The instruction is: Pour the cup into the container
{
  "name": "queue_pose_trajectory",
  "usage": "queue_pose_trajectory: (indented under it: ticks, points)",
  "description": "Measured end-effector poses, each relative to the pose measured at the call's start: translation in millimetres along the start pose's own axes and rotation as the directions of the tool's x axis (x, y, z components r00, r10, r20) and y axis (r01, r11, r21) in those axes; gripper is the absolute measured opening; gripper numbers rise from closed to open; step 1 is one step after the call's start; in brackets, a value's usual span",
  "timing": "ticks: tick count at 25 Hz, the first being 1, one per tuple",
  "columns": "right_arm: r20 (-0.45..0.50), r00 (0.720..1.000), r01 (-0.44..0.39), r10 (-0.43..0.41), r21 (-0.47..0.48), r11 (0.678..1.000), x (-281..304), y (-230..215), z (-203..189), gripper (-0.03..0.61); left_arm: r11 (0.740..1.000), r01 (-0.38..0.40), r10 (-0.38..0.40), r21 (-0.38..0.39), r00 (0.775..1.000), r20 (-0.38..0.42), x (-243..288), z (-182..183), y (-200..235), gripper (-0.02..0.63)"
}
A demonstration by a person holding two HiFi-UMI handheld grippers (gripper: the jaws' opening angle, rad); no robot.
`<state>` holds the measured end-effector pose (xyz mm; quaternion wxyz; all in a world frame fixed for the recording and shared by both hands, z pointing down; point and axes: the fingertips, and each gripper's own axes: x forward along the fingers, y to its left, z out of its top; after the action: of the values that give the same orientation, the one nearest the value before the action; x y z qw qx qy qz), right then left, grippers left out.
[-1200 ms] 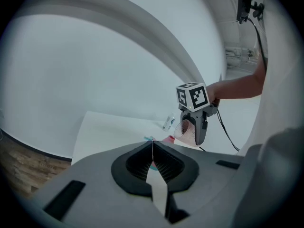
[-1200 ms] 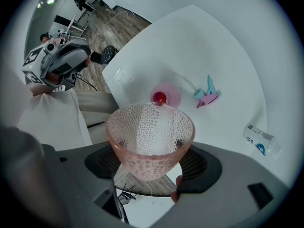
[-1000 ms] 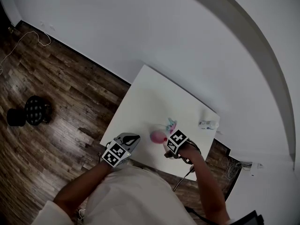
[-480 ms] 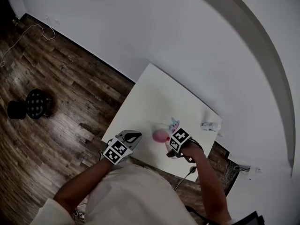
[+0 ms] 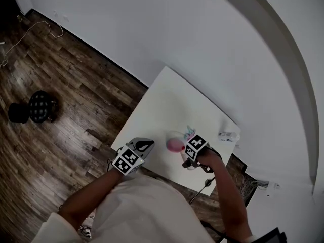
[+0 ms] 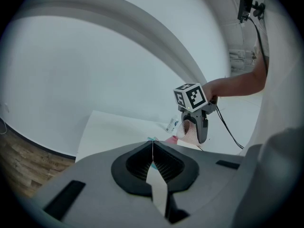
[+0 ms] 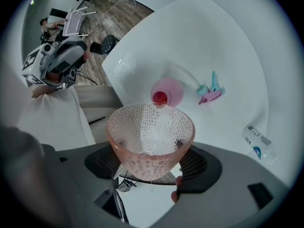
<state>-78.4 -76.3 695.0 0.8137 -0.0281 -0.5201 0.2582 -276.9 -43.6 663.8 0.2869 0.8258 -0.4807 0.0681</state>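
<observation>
- R gripper [image 7: 152, 161]: jaws clamped on the pink dimpled cup [image 7: 149, 137], one each side of its lower wall. Cup is tipped, far rim over the container [image 7: 168, 90].
- Container sits on the white table [image 7: 213, 42], holds pink stuff. A small red blob shows right at the cup's far rim. Can't tell if it's falling or already in the container.
- Cup inside looks clear, approx. empty.
- L gripper [image 6: 153, 161]: jaws together, nothing btwn them. Hangs at the table's near edge, apart from cup and container.
- Change vs. a sec ago: very little. R gripper keeps its place just beside the container, maybe a touch higher rel. to it. L gripper hasn't joined in. Most of the shift in head view looks like camera drift.
- Meaning: prob. the tail end of the pour. Likely left: right the cup and set it down.
- Nearby, untouched: teal/pink clip [image 7: 211, 91] and a small bottle [image 7: 256, 139] lying on its side.
</observation>
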Motion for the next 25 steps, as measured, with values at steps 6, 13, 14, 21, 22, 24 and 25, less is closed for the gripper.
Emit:
queue_pose_trajectory:
  ticks: [6, 13, 14, 21, 22, 24, 25]
  points:
    - [-0.040, 0.999, -0.011, 0.010, -0.009, 1.000, -1, 0, 2, 0.367, 1.000, -0.016, 0.017, -0.007, 1.000, 0.008, -4, -2, 4, 0.014]
    - [-0.080, 0.997, -0.022, 0.021, -0.013, 1.000, -1, -2, 3, 0.367, 0.999, -0.036, 0.036, -0.017, 0.999, 0.020, -7, -4, 5, 0.014]
    - [-0.088, 0.996, -0.024, 0.023, -0.013, 1.000, -1, -2, 3, 0.367, 0.999, -0.038, 0.038, -0.017, 0.999, 0.021, -8, -4, 4, 0.014]
    - [-0.150, 0.988, -0.036, 0.032, -0.025, 0.999, -3, -5, 3, 0.367, 0.998, -0.052, 0.053, -0.019, 0.998, 0.027, -9, -6, 4, 0.014]
    - [-0.159, 0.987, -0.038, 0.034, -0.026, 0.999, -3, -5, 3, 0.367, 0.998, -0.056, 0.056, -0.019, 0.998, 0.028, -10, -6, 4, 0.014]
    - [-0.177, 0.984, -0.043, 0.037, -0.031, 0.999, -3, -6, 2, 0.367, 0.998, -0.061, 0.062, -0.021, 0.998, 0.030, -11, -6, 4, 0.014]
    - [-0.187, 0.982, -0.044, 0.037, -0.034, 0.998, -3, -6, 2, 0.367, 0.998, -0.063, 0.064, -0.022, 0.997, 0.031, -12, -6, 3, 0.014]
